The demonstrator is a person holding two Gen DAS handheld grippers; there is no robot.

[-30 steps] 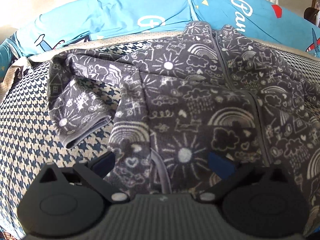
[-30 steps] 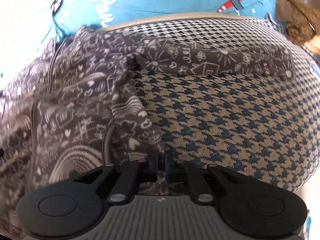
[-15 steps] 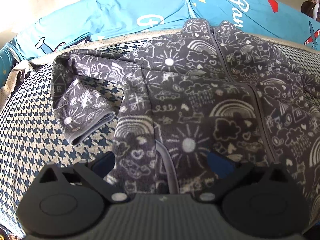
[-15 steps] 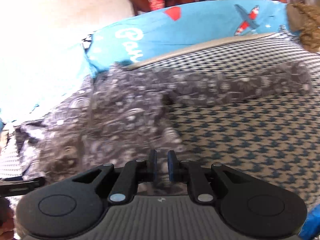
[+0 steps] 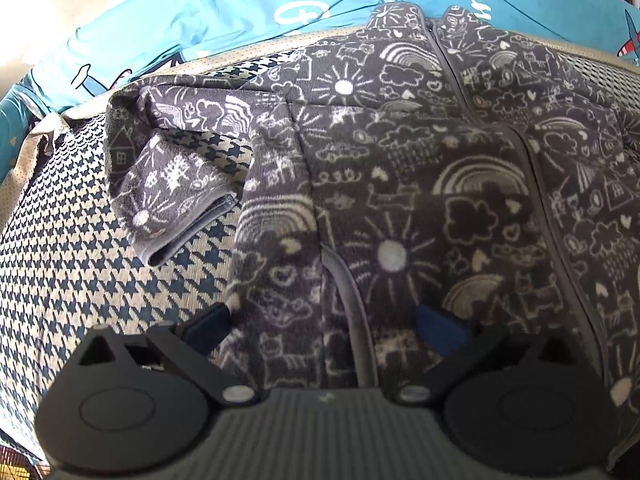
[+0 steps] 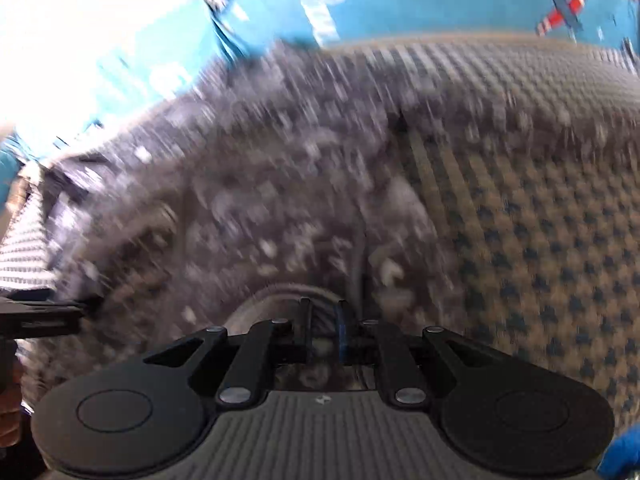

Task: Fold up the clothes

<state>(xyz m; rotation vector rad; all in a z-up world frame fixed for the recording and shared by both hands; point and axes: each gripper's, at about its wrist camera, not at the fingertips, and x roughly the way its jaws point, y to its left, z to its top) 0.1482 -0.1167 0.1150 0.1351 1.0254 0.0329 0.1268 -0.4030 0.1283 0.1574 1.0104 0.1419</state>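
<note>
On houndstooth bedding (image 5: 80, 240), a grey doodle-print fleece jacket (image 5: 400, 200) lies spread. Left gripper (image 5: 324, 320) hovers released above it; right gripper (image 6: 324, 328) nearly clenched, blurred.

Jacket (image 5: 400, 184) on the mat (image 5: 80, 240), pillows (image 5: 240, 8) behind it

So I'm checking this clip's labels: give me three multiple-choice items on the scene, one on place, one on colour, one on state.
1. The dark grey doodle-print fleece garment lies on:
A. the houndstooth-patterned cover
B. a wooden floor
C. a hanger

2. The bedding behind it is:
A. red
B. bright blue
C. green

3. The left gripper is:
A. shut on a sleeve
B. out of view
C. open over the hem

A: houndstooth shows all round the fleece.
B: blue print cloth.
C: its fingers stand wide apart, pinching nothing.
</note>
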